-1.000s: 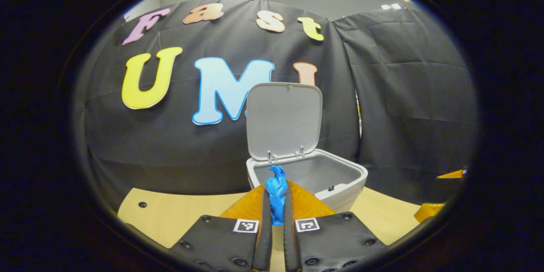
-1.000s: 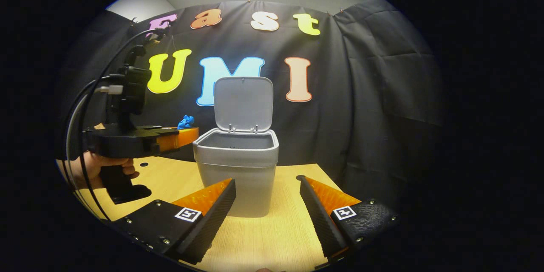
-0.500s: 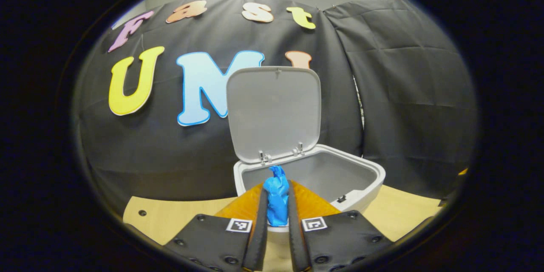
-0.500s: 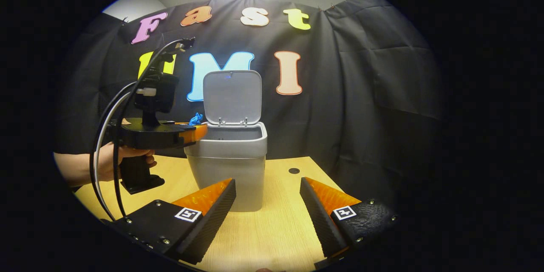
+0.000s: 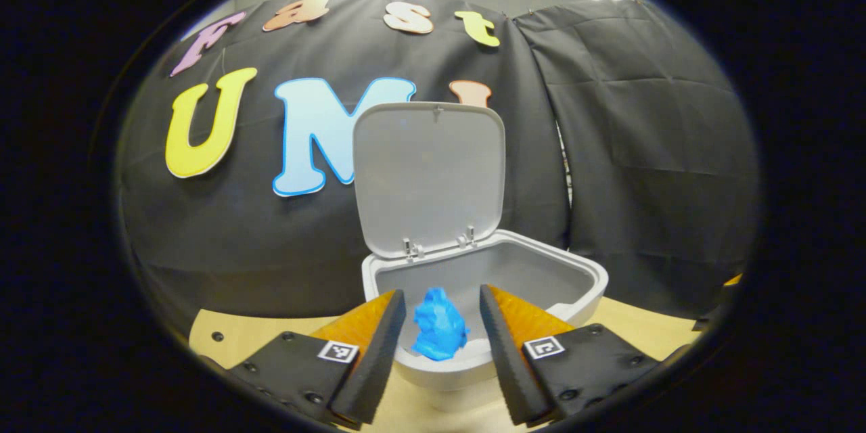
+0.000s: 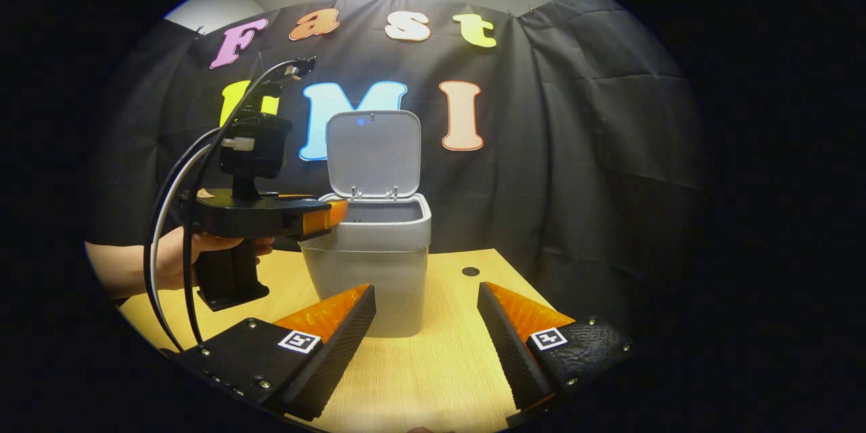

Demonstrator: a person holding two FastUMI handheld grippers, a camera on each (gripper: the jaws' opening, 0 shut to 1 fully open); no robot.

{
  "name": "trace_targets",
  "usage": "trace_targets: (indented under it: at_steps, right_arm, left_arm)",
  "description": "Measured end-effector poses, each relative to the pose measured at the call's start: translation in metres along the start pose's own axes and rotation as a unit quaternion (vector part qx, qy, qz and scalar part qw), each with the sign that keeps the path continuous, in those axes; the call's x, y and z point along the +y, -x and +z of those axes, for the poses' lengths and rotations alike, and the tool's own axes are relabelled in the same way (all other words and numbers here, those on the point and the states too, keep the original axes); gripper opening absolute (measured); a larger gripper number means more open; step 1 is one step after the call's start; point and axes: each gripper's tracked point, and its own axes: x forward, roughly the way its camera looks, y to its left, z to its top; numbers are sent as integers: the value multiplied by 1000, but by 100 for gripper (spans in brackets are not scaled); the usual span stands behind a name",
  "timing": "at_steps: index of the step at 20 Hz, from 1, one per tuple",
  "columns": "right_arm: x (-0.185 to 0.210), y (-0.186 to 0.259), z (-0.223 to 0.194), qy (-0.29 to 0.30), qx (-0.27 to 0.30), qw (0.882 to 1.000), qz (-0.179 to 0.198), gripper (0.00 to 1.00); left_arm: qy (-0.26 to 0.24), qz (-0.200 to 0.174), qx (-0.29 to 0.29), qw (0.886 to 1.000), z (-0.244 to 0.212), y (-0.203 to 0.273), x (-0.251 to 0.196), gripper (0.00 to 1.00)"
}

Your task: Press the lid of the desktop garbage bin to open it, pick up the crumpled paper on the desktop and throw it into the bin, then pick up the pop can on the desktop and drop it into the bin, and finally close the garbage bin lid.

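Square black-and-white coded tags sit on both grippers' fingers; no brand or readable writing shows on the bin.

In the left gripper view, the left gripper [image 5: 438, 325] has its jaws spread wide, and the blue paper [image 5: 438, 333] lies loose between them, touching neither finger, over the near rim of the bin [image 5: 582, 277]. Whether it rests on the rim or is in the air cannot be told. The bin's base is cut off behind the fingers.

In the right gripper view, the right gripper [image 6: 426, 331] has its jaws wide apart, holding nothing, low over the counter [image 6: 433, 379]. Beyond it the bin stands on the counter, lid [image 6: 373, 152] upright. A hand [image 6: 179, 257] holds the left gripper at the bin's rim, hiding part of it.
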Motion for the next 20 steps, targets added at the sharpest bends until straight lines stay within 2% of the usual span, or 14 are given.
trace_targets:
  at_steps: [1, 5, 6, 8, 9, 10, 11, 12, 13, 14, 15, 20]
  right_arm:
    - [2, 0, 1, 2, 0, 1000, 1, 97]
    - [13, 0, -1, 8, 0, 1000, 11, 97]
    - [17, 0, -1, 10, 0, 1000, 15, 97]
    - [25, 1, -3, 13, 1, 1000, 26, 97]
    - [30, 1, -3, 13, 2, 999, 33, 97]
    - [34, 1, -4, 13, 2, 999, 39, 97]
    - [39, 2, -4, 14, 3, 999, 46, 97]
    - [45, 2, -6, 16, 3, 998, 52, 97]
    - [50, 3, -6, 18, 3, 998, 60, 97]
    - [56, 3, -7, 21, 4, 998, 67, 97]
    - [61, 4, -8, 23, 5, 997, 75, 97]
    - [94, 8, -18, 31, 15, 992, 119, 97]
  left_arm:
    - [1, -1, -1, 1000, 1, 0, 0, 89]
    - [9, 0, -6, 1000, 4, 7, 2, 100]
    - [12, 2, -7, 1000, 5, 10, 4, 100]
    - [19, 8, -11, 1000, 7, 21, 9, 84]
    - [24, 10, -16, 1000, 10, 28, 14, 84]
    - [28, 14, -25, 999, 14, 38, 18, 100]
    - [30, 20, -35, 999, 19, 47, 23, 100]
    - [30, 27, -46, 998, 24, 57, 29, 85]
    - [27, 36, -56, 997, 28, 68, 37, 100]
    - [23, 45, -64, 997, 31, 78, 42, 96]
    - [19, 54, -69, 996, 33, 87, 48, 100]
    - [6, 89, -82, 993, 31, 134, 68, 100]
